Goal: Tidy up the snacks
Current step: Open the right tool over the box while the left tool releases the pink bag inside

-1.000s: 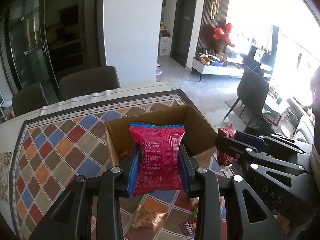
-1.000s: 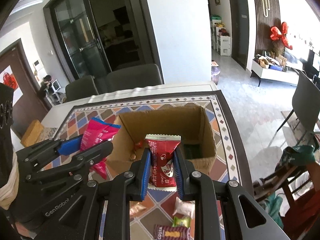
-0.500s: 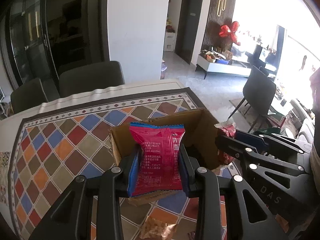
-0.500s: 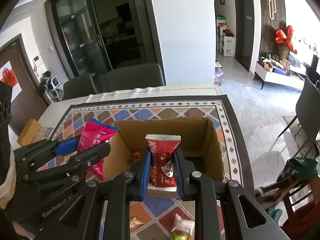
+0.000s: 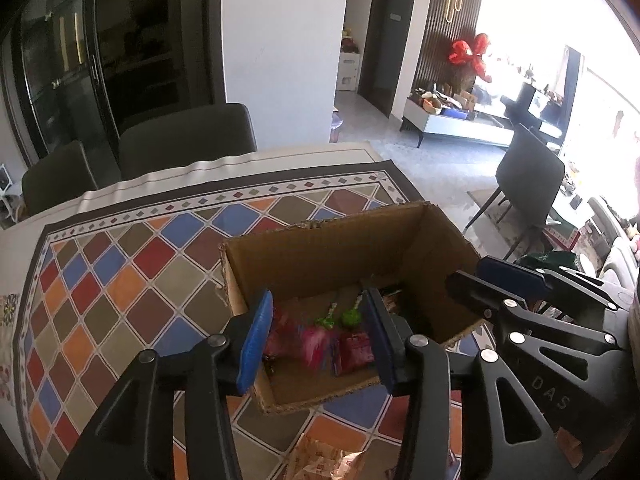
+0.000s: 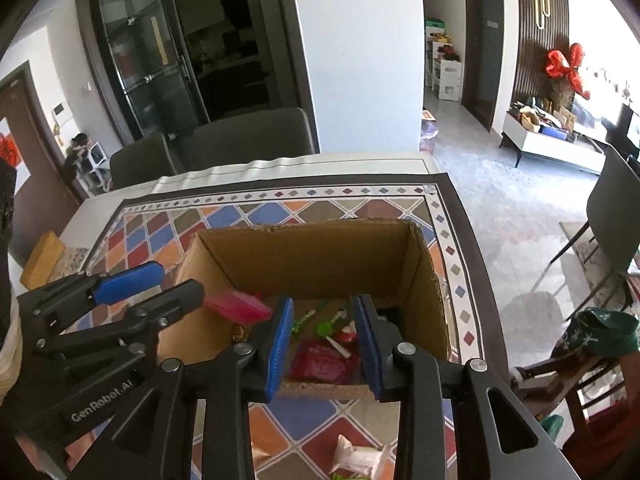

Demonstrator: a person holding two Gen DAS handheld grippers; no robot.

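Handling the remaining snack packets [image 5: 320, 460] at the near edge of the bench calls for a light pinch across the flat body (crinkly film, soft, nearly weightless, contents crushable). Both the left tongs [image 5: 318, 340] and the right tongs [image 6: 324, 346] hang over the cardboard box [image 6: 320, 256], jaws opening, nothing between them. Further in, a pink packet [image 6: 238, 306] drops beside the box's left wall; red packets [image 5: 354, 352] lie on its floor.

Daylight floods in from the blown-out right side; fisheye bends the edges, corners darken, interior doorways stay dim.
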